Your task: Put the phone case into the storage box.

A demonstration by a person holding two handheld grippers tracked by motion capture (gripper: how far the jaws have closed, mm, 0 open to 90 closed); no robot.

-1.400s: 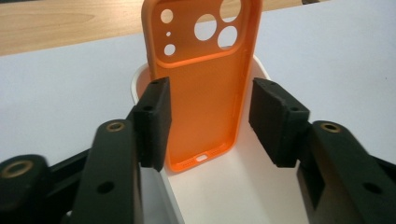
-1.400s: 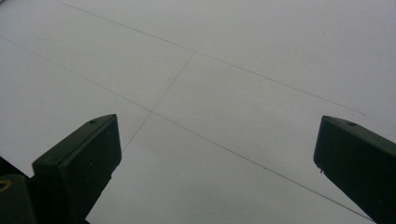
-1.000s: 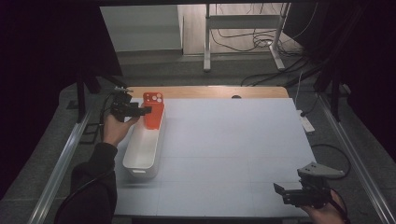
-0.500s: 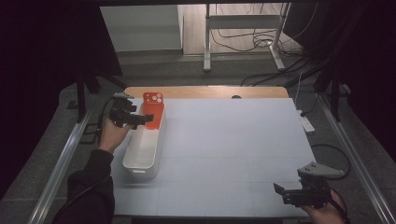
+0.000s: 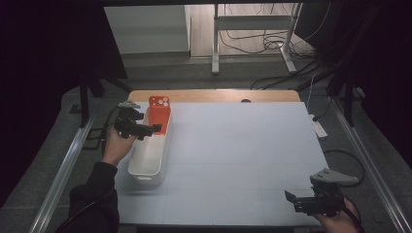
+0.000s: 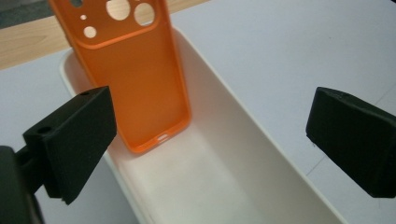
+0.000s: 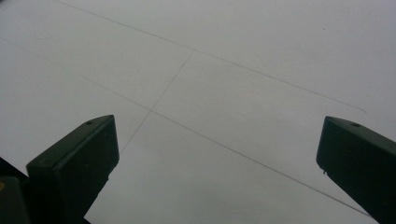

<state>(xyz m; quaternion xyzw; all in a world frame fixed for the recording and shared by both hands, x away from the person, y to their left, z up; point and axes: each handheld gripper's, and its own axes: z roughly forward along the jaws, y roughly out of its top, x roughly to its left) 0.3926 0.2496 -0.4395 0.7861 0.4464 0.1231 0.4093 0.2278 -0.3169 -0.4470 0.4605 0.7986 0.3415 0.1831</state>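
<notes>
- The table (image 5: 233,145) is the largest thing here: a pale grey-white sheet covers it, crossed by thin seams, and a strip of bare wood shows along the far edge.
- A long white bin (image 5: 150,153) lies near the table's left edge, running from the far left corner toward the near edge; it is narrow, with rounded corners, and its floor is bare toward the near end.
- An orange phone case (image 5: 159,115) stands in the far end of the bin, leaning back against the far wall with its camera cut-outs at the top and its lower edge on the bin floor. In the left gripper view its hollow inner side faces the camera (image 6: 133,79).
- The left gripper (image 5: 145,130) hangs over the bin's left rim near the far left corner, pointing across toward the case. Its jaws have just been opening and now stand spread wide; the case sits ahead of them, apart from both pads, and nothing is pinched.
- The right gripper (image 5: 297,201) sits low at the table's near right corner, well apart from the bin. Its jaws are spread wide over bare table sheet, with nothing between them.
</notes>
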